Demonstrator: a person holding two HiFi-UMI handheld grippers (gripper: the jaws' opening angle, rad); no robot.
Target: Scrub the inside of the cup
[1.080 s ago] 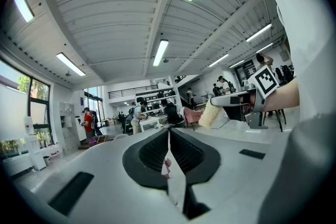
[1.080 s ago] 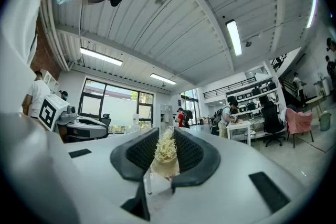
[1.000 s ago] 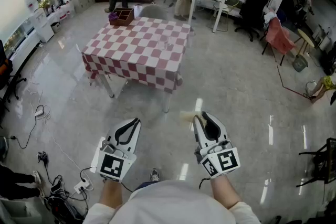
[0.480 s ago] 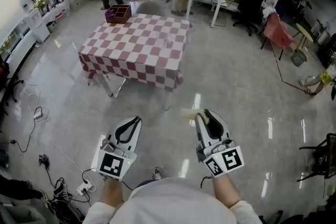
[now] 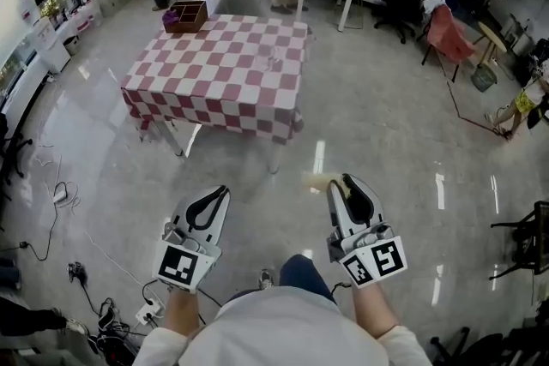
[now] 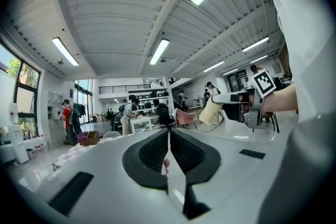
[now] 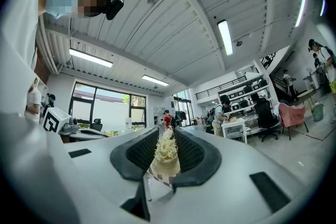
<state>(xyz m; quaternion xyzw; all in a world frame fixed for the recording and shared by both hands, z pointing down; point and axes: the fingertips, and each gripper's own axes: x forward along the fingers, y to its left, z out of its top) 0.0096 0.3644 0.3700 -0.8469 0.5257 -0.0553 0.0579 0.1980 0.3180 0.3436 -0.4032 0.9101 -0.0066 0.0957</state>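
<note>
Left gripper [image 5: 221,194]: jaws pressed together, empty | right gripper [image 5: 340,182]: pinching cream bristle brush [image 5: 311,181] by its base

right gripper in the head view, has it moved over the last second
Yes, slightly: the right gripper, shut on the pale bristly brush, has drifted rightward from the near leg of the red-and-white checked table.

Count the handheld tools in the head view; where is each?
2. The left tool is at lower left, shut and empty; the right tool is at lower right, shut on a pale brush. None appear hidden.
</note>
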